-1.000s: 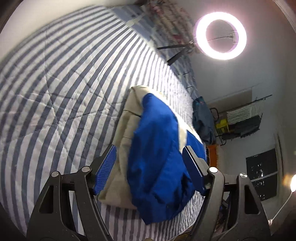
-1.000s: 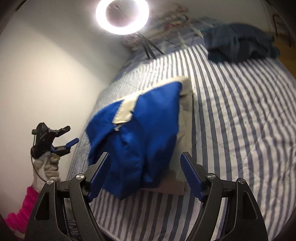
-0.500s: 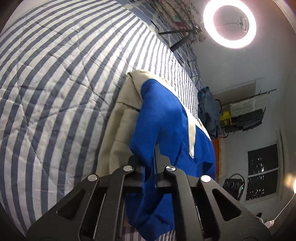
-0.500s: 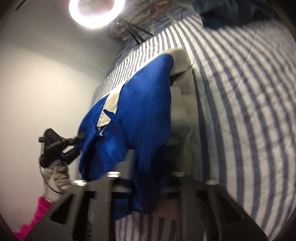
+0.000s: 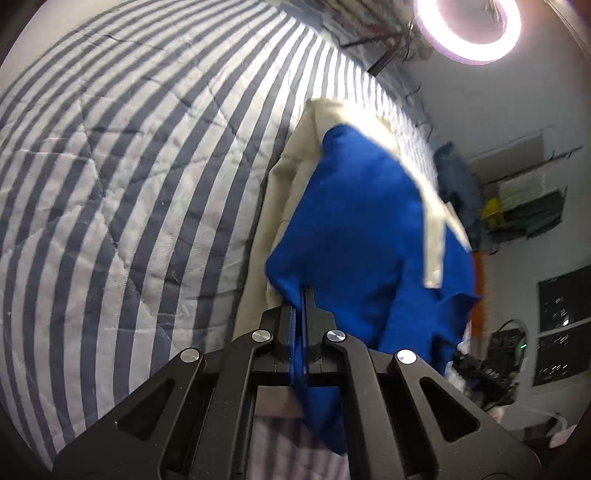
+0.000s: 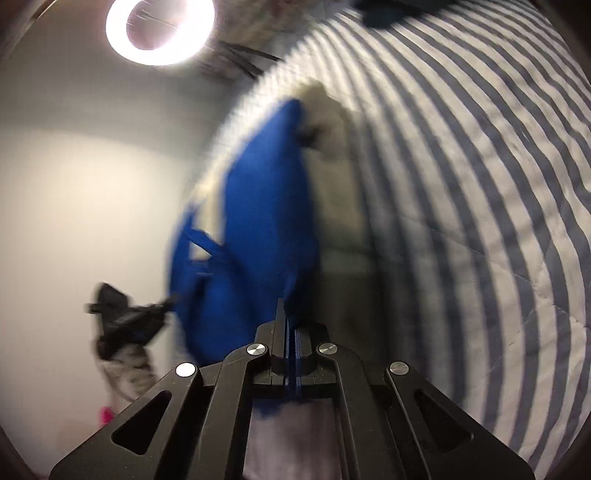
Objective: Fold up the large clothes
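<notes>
A blue and cream jacket (image 5: 362,229) lies partly folded on the striped bed; it also shows, blurred, in the right wrist view (image 6: 258,221). My left gripper (image 5: 303,295) is shut on the jacket's near blue edge and holds it up off the bed. My right gripper (image 6: 288,317) is shut on another part of the blue edge, also raised. The cream part (image 5: 291,173) still rests on the bed. The left gripper (image 6: 125,317) shows blurred at the left of the right wrist view.
The bed has a blue and white striped quilt (image 5: 129,184). A ring light (image 5: 469,33) stands past the bed's far end. A dark blue garment (image 5: 454,181) lies further along the bed. A drying rack (image 5: 528,206) and a white wall (image 6: 74,203) are beside the bed.
Both grippers were open a second ago, closed on the jacket's blue edge half a second ago, and have since lifted that edge off the bed.
</notes>
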A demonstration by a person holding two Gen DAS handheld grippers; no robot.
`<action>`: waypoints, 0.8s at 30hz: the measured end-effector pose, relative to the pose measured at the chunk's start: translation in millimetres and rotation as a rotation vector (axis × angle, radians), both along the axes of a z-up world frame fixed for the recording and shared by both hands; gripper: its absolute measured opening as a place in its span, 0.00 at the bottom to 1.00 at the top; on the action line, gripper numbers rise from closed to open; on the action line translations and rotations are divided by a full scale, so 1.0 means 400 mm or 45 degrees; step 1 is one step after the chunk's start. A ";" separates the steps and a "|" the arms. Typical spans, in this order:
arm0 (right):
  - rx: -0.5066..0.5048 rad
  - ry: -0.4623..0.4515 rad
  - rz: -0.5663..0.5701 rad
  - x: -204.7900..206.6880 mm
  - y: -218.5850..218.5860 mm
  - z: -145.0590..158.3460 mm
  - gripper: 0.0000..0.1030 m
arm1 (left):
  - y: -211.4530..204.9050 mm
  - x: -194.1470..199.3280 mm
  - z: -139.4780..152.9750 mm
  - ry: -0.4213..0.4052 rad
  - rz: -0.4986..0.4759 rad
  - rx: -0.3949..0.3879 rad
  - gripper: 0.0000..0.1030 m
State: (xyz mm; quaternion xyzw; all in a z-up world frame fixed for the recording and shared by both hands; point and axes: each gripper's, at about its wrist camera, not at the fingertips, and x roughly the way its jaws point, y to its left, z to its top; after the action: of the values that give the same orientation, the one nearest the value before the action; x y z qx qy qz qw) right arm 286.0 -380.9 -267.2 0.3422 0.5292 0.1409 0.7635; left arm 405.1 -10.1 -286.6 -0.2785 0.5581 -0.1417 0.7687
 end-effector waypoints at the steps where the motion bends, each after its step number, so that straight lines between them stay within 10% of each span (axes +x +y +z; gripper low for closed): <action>1: -0.033 -0.005 0.013 0.002 0.006 0.003 0.00 | -0.010 0.000 0.003 -0.011 -0.008 0.031 0.00; 6: -0.258 -0.053 0.123 -0.009 0.051 0.089 0.02 | -0.041 -0.011 0.070 -0.056 -0.076 0.168 0.02; 15: -0.580 -0.363 0.087 0.015 0.077 0.294 0.04 | -0.090 0.011 0.298 -0.435 -0.068 0.349 0.21; 24: -0.703 -0.533 0.218 0.152 0.216 0.235 0.04 | -0.189 0.130 0.188 -0.416 -0.111 0.402 0.21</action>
State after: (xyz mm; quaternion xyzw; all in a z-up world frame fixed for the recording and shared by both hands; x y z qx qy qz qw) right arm 346.9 -294.6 -173.3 0.0412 0.4062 0.1230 0.9045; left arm 457.0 -85.9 -211.2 -0.1039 0.4530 -0.1290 0.8760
